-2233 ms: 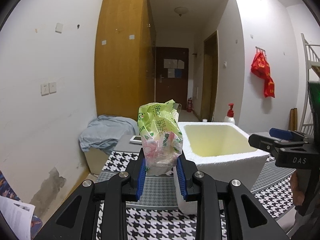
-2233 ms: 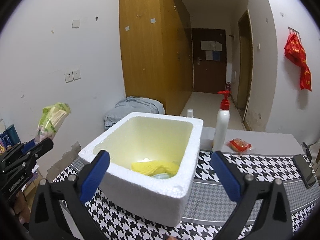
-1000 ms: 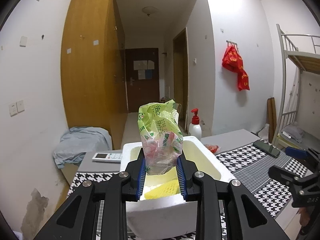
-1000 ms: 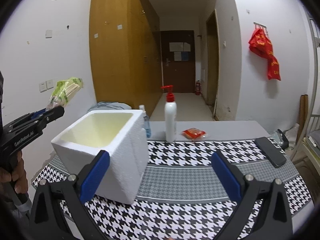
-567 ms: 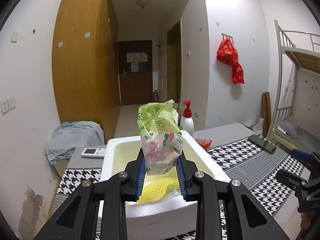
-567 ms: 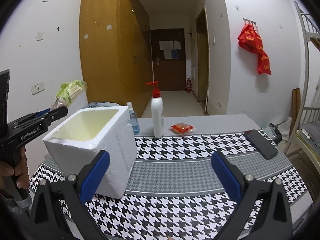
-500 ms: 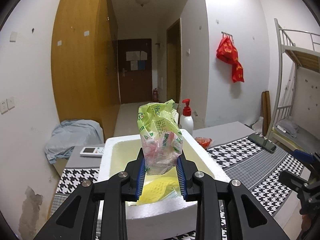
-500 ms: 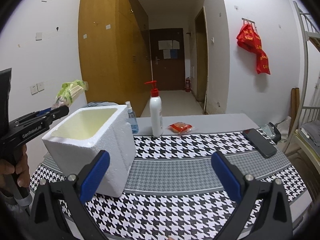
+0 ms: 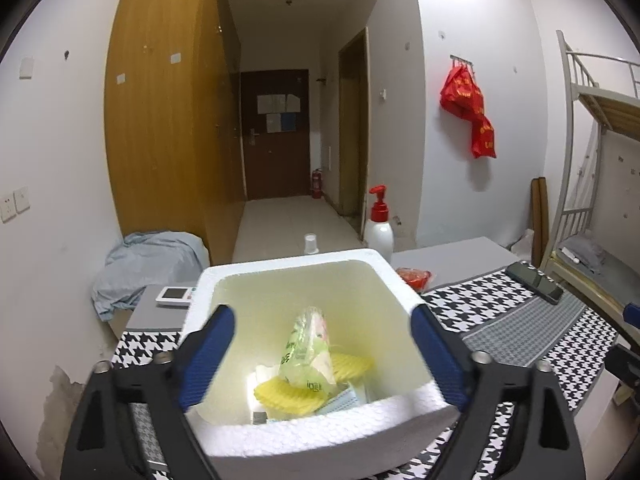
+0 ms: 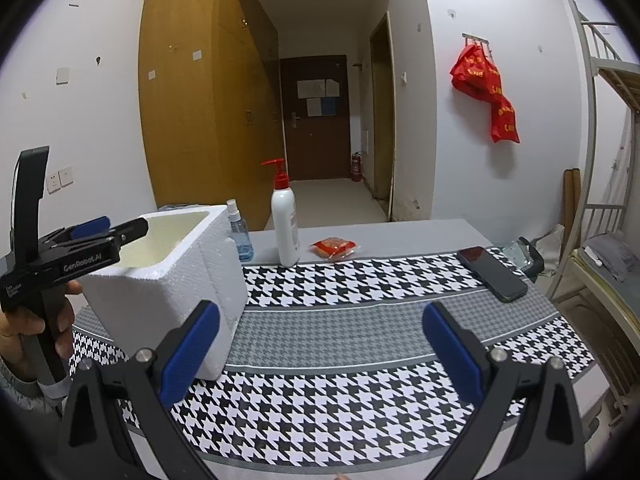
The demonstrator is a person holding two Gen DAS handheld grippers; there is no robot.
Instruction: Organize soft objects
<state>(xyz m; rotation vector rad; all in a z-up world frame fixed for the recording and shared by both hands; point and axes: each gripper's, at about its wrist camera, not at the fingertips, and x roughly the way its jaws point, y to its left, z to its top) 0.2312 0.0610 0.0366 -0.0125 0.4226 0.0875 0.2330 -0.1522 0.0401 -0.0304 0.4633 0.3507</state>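
Left hand-held gripper [image 9: 322,354]: jaws opening, spread wide above the box mouth; the green plastic packet lies between and below them, touched by neither pad.

Green plastic packet [image 9: 308,354]: inside the white foam box [image 9: 384,276], tilted, resting on a yellow sponge-like piece [image 9: 288,394] and flat white and pale-blue packs on the box floor.

White foam box: open-topped, standing on the houndstooth cloth [image 10: 360,408] at the left end of the table [image 10: 400,232].

Right hand-held gripper [image 10: 320,338]: jaws wide, nothing between them, held over the near middle of the table, apart from the box.

Person's hand [image 10: 24,324]: gripping the left tool's handle, at the left edge of the right wrist view.

Far edge of table: pump bottle with red top [image 10: 285,224], small blue spray bottle [image 10: 238,238] just beside the box, red snack packet [image 10: 333,247].

Right end of table: dark phone [image 10: 492,274] on the cloth.

Left far corner: white remote-like device [image 9: 176,295].
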